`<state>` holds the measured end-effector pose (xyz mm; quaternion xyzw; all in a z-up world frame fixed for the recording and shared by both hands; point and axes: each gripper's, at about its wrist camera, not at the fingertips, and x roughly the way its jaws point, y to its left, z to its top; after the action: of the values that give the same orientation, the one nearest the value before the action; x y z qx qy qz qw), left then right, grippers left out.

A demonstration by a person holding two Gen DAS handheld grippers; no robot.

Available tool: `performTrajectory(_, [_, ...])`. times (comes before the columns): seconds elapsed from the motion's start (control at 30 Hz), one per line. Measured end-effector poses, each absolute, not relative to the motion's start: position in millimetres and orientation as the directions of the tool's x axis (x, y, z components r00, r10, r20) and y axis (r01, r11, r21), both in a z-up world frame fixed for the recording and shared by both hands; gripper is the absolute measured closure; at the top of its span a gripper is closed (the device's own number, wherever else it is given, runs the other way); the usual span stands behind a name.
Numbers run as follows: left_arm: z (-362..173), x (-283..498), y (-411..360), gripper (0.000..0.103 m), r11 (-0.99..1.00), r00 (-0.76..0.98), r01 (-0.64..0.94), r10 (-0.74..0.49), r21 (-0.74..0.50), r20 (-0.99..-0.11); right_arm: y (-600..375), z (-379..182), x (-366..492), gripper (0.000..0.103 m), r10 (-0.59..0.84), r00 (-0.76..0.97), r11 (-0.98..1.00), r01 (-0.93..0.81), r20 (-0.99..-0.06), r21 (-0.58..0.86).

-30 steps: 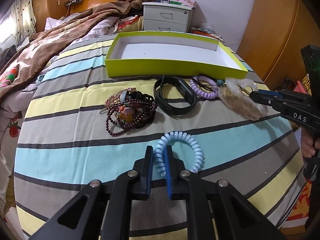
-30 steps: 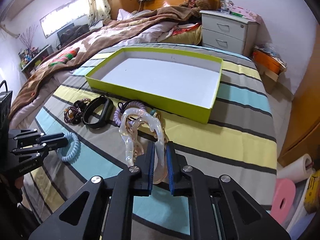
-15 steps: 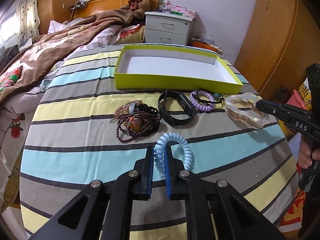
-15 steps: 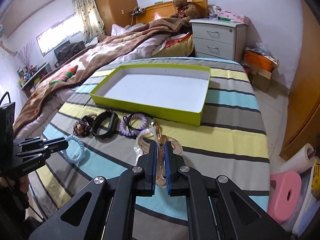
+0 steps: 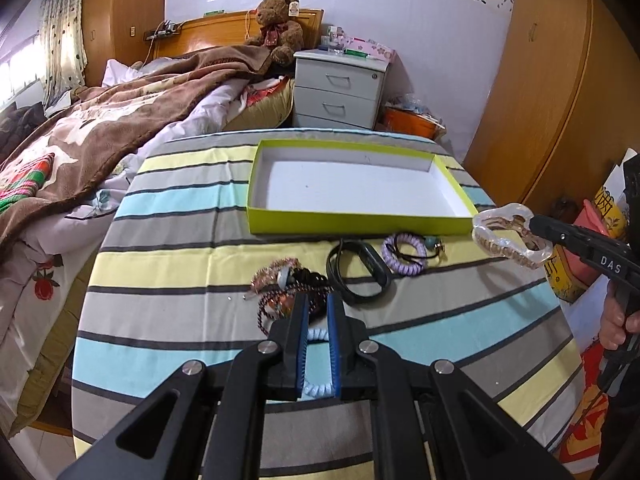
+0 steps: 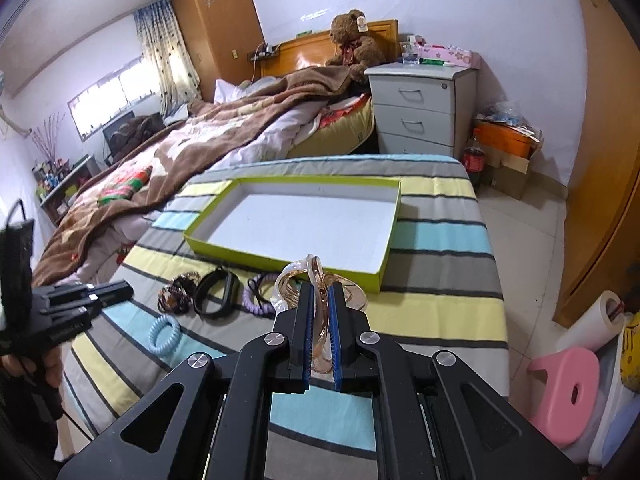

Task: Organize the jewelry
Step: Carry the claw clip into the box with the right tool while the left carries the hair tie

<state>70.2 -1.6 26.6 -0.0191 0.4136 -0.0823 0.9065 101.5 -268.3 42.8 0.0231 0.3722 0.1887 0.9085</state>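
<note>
My left gripper [image 5: 318, 300] is shut on a light-blue coil hair tie [image 5: 318, 388], which droops between and under its pads. From the right wrist view the tie [image 6: 153, 336] dangles below the left gripper [image 6: 128, 291], above the striped cloth. My right gripper [image 6: 320, 286] is shut on a clear, amber-tinted bangle [image 6: 316, 264]. It holds the bangle [image 5: 486, 242] in the air near the right front corner of the empty green box [image 5: 360, 224]. On the cloth before the box [image 6: 260, 258] lie a bead heap [image 5: 280, 284], a black band [image 5: 376, 266] and a purple coil [image 5: 402, 269].
The round table wears a striped cloth [image 5: 180, 264]. A bed with a brown blanket [image 5: 100, 132] lies to its left and a grey nightstand [image 5: 340, 92] stands behind it. A pink stool [image 6: 568, 384] sits on the floor at the right. A hand [image 5: 616, 320] holds the right gripper.
Both grippers have risen from the table. The blue hair tie came up off the cloth and now droops under the left fingers. The bangle was lifted clear of the cloth.
</note>
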Motion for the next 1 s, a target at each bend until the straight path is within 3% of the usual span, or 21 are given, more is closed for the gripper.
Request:
performTrajectory(0.17, [5.8, 73.8, 4.4, 0.091, 0.990, 0.603, 0.127, -0.124, -0.059, -0.788, -266.2, 40.7, 101.4, 0.096, 0.366, 0.652, 0.926, -0.326, -0.664, 0.190])
performTrajectory(0.23, [-5.5, 75.4, 5.6, 0.073, 0.989, 0.573, 0.131, -0.127, -0.062, -0.810, -265.0, 38.6, 102.3, 0.096, 0.369, 0.648, 0.925, -0.327, -0.667, 0.195])
performTrajectory(0.3, [-18.1, 77.4, 2.7, 0.061, 0.988, 0.537, 0.147, -0.120, -0.048, -0.835, -263.9, 38.3, 102.2, 0.096, 0.374, 0.646, 0.923, -0.331, -0.665, 0.197])
performTrajectory(0.33, [-23.5, 78.8, 2.1, 0.061, 0.988, 0.526, 0.145, -0.117, -0.047, -0.842, -263.3, 38.6, 102.3, 0.096, 0.376, 0.647, 0.922, -0.332, -0.664, 0.199])
performTrajectory(0.57, [-39.0, 85.6, -3.5, 0.065, 0.991, 0.514, 0.136, -0.081, -0.012, -0.854, -260.8, 46.0, 98.5, 0.096, 0.386, 0.654, 0.917, -0.346, -0.650, 0.196])
performTrajectory(0.63, [-38.7, 85.1, -4.2, 0.082, 0.990, 0.519, 0.142, -0.068, 0.007, -0.852, -260.5, 48.1, 98.2, 0.096, 0.388, 0.656, 0.916, -0.349, -0.647, 0.195])
performTrajectory(0.7, [-37.8, 86.2, -3.0, 0.092, 0.990, 0.513, 0.143, -0.078, -0.004, -0.855, -259.1, 49.3, 98.3, 0.096, 0.389, 0.658, 0.916, -0.351, -0.645, 0.196])
performTrajectory(1.0, [-15.5, 82.0, -1.0, 0.093, 0.989, 0.549, 0.150, -0.096, -0.015, -0.830, -258.2, 58.9, 108.3, 0.096, 0.389, 0.666, 0.917, -0.343, -0.637, 0.202])
